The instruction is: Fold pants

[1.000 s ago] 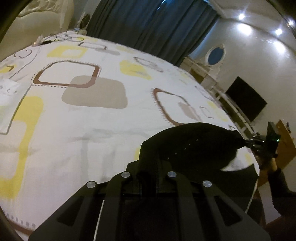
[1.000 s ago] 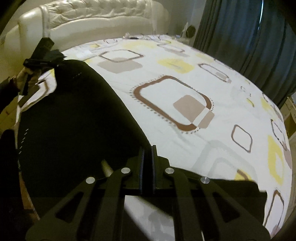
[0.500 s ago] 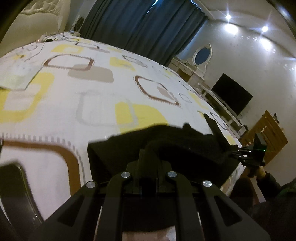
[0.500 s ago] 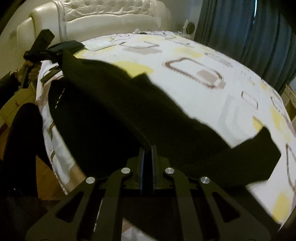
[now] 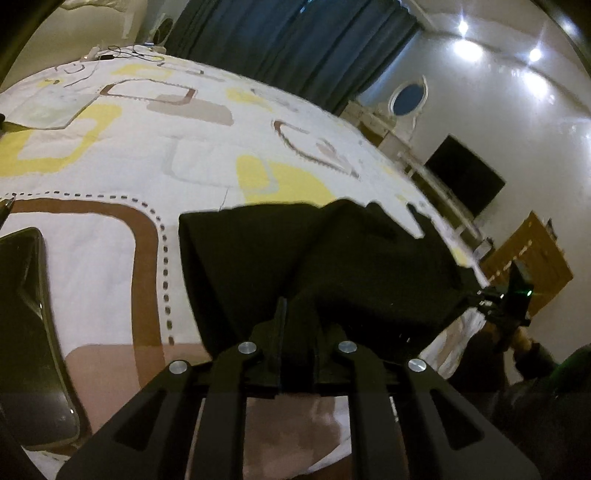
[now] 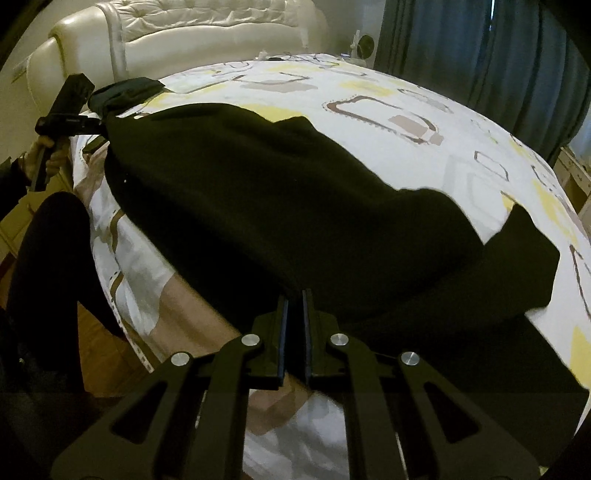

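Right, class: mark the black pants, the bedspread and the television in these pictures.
black pants [image 6: 280,206]: right wrist view, middle of the dark cloth.
bedspread [image 5: 110,258]: left wrist view, bare white patch beside the brown band.
television [image 5: 463,175]: left wrist view, centre of the dark screen.

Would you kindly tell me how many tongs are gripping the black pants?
2. The left tongs pinch the pants at the end nearer the headboard; the right tongs pinch the opposite end. No others are in view.
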### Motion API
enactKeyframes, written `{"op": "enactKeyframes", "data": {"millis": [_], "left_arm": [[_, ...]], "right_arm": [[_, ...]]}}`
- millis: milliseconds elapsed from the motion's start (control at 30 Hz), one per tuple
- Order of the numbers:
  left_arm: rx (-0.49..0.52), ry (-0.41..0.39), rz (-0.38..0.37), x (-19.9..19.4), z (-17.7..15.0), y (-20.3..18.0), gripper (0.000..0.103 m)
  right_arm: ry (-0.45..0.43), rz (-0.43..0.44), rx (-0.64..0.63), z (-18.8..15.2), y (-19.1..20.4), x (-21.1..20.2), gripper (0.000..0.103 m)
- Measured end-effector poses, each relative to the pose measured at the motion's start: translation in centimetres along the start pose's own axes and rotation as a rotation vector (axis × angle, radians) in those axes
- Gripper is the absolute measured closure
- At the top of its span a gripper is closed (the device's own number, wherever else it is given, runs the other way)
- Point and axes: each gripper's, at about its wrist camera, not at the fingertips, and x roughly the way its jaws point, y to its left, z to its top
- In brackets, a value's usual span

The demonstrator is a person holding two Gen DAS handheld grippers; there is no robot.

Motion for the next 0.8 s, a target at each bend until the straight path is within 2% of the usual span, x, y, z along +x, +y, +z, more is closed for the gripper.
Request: {"op": "enactKeyframes", "data": {"millis": [167, 367, 533, 700, 800], "left_arm": [[0.037, 0.070, 0.051, 0.2, -0.9, 0.5, 0.075], [0.095, 0.106, 0.102, -0.1, -1.4, 0.0, 0.072], [0.123, 0.129, 0.191, -1.4, -1.9, 0.1, 0.071], [0.062, 0.067, 0.313, -4.1, -1.4, 1.6, 0.071], [0.070, -0.008, 0.286, -4.8, 0.2, -0.4, 0.071]], "right_arm": [[0.019, -0.008, 0.000, -1.1, 0.2, 0.4, 0.095], [0.020, -0.014, -0.006, -1.5, 0.3, 0.3, 0.095], [0.020, -0.012, -0.003, -1.8, 0.2, 0.2, 0.094], [0.016, -0.013, -0.001, -2.2, 0.2, -0.1, 0.090], [0.014, -0.016, -0.003, -2.3, 0.3, -0.3, 0.089]]}}
